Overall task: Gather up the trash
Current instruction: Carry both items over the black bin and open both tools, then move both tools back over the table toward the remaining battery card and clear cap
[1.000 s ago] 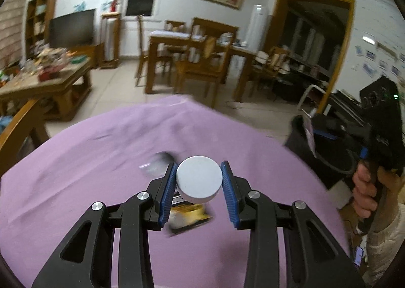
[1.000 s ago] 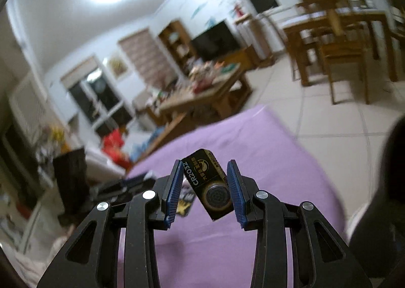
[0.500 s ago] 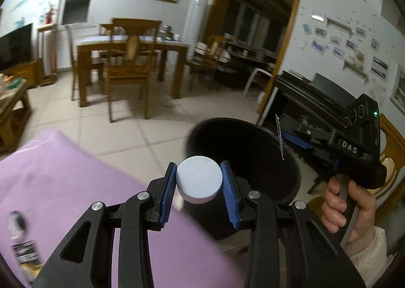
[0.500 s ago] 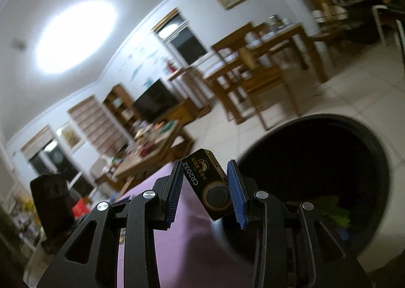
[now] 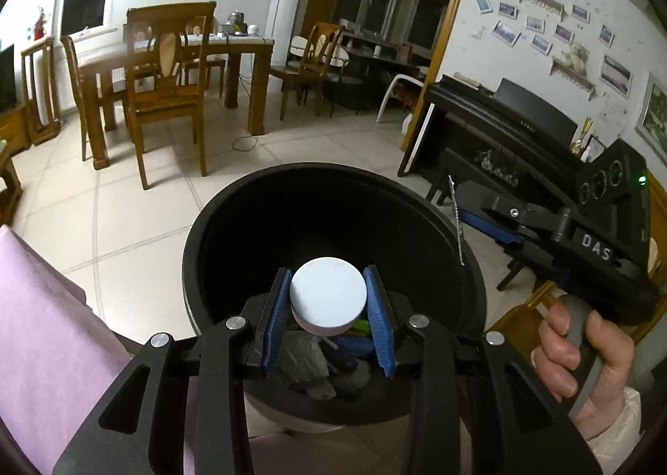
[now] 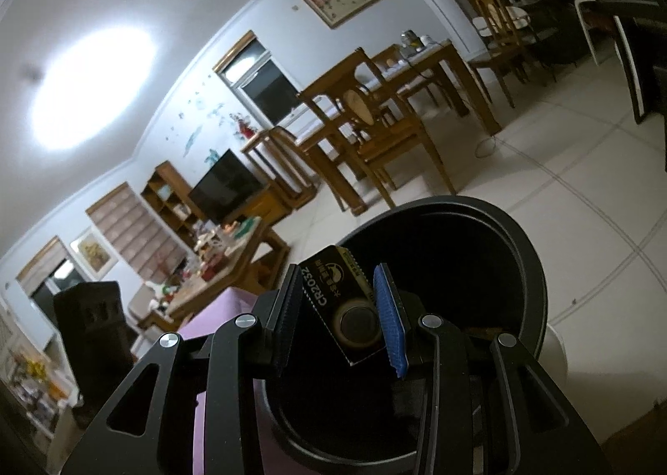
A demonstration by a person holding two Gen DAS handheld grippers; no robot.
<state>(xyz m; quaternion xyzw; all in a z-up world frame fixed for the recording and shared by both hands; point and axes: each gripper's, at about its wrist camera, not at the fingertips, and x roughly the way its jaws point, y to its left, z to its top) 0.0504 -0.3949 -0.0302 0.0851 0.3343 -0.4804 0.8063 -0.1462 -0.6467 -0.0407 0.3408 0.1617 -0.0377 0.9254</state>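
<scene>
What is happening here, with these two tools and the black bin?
A person is collecting trash with tongs in each hand. The left tongs grip a white round cap over the black bin, which already holds some rubbish. The right tongs grip a coin-battery pack above the same bin. Nothing has been released yet.

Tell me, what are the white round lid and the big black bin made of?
White lid: probably plastic, matte and smooth, with a ribbed rim below. Black bin: likely plastic too, its molded rim slightly glossy. The left gripper clamps the lid over the bin.
</scene>
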